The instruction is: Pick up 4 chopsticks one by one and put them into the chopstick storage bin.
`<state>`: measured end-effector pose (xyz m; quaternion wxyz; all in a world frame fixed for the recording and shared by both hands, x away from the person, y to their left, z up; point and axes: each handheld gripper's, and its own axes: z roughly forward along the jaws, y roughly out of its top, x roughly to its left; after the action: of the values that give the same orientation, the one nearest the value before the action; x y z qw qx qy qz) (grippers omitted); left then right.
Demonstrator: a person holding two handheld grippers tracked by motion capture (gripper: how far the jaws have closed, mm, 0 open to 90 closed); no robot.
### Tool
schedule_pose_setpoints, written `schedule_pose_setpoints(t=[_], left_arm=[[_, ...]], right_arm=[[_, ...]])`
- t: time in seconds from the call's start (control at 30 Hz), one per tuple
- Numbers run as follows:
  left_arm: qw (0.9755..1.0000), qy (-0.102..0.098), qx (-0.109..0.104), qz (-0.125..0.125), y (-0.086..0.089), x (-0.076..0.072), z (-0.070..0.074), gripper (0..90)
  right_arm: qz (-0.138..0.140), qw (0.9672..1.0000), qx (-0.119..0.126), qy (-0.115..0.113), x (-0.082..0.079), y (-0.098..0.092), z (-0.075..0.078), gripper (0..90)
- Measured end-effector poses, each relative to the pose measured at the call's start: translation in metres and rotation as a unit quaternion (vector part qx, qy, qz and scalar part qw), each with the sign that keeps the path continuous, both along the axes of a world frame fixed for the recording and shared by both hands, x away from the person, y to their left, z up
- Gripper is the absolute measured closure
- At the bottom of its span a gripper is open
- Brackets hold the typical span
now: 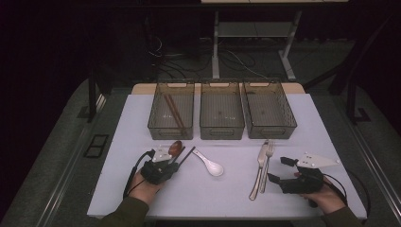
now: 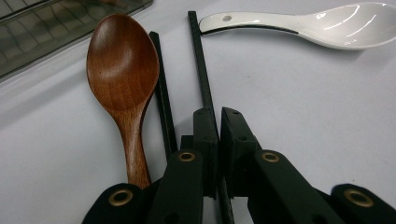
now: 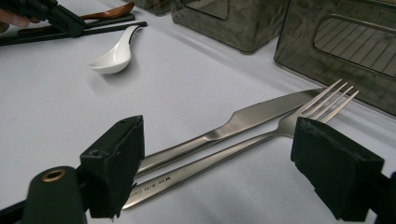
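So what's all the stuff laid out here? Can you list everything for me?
Bins: three, smoky see-through, in a row at the table's far side.
Brown chopsticks: a pair, in the left bin.
Black chopsticks: two, near left; one is clamped in the left gripper.
Wooden spoon: one, brown, beside the black chopsticks.
Soup spoon: one, white, right of the chopsticks.
Knife: one, silver, near right.
Fork: one, silver, beside the knife.
Table: one, white.
Left gripper: black, shut on a chopstick.
Right gripper: black, open, around the knife and fork handles.
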<state>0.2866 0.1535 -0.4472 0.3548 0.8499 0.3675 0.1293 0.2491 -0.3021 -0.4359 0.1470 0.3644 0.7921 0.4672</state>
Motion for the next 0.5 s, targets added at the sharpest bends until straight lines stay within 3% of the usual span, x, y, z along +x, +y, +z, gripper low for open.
schedule_pose_setpoints(t=[0.13, 0.27, 0.43, 0.5], left_arm=[[0.9999, -0.007, 0.007, 0.005, -0.002, 0.000, 0.001, 85.7], [0.9998, -0.006, -0.014, 0.010, 0.002, 0.001, 0.005, 85.9], [0.9998, -0.013, -0.013, 0.006, 0.002, 0.001, 0.011, 86.0], [0.9996, -0.013, -0.023, 0.005, 0.004, 0.001, 0.015, 85.9]], right_arm=[[0.002, 1.0000, 0.000, -0.001, 0.000, 0.000, 0.000, 17.8], [0.002, 1.0000, 0.002, 0.000, 0.000, 0.000, 0.000, 17.7], [0.002, 1.0000, 0.002, 0.000, 0.000, 0.000, 0.000, 17.7], [0.003, 1.0000, 0.002, -0.002, 0.000, 0.000, 0.001, 17.7]])
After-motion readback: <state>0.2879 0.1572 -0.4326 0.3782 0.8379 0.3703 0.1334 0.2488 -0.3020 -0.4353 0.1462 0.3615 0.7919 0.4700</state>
